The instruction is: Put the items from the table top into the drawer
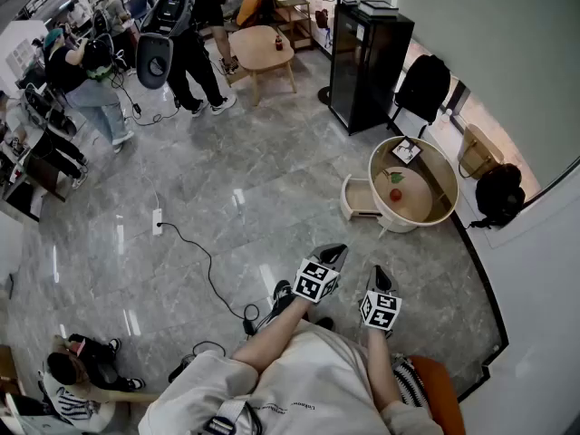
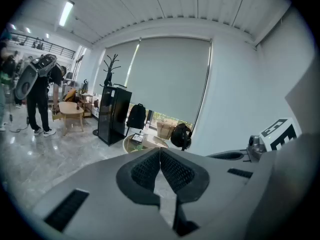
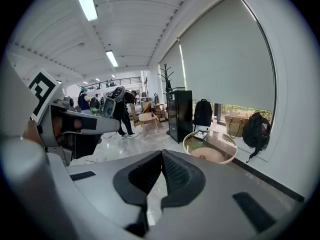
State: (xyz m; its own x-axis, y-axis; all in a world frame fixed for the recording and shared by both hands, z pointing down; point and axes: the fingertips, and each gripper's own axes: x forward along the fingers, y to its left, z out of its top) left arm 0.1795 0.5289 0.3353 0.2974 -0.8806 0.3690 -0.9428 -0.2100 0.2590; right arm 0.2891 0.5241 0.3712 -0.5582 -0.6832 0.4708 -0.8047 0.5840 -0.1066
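Both of your grippers are shut tight, with nothing in them. The left gripper (image 2: pixel 160 153) has its pads (image 2: pixel 145 171) pressed together, and so does the right gripper (image 3: pixel 162 156). In the head view they sit low in the middle of the frame, side by side just in front of you. They aim a bit down at the floor (image 1: pixel 272 198).

The table (image 1: pixel 450 178) is at the right of the frame, above the grippers and well apart from them. On it lie a red round thing (image 1: pixel 396 194), a small green thing (image 1: pixel 395 178) and a flat card (image 1: pixel 405 150). The drawer (image 1: pixel 359 208) sticks out open on the table's left side.

I think nothing is put away yet. Watch out: if you reach in with shut jaws, you will only push things around. The red round thing may roll off the table if you bump it. The open drawer is low, so your foot may hit it as you step close.
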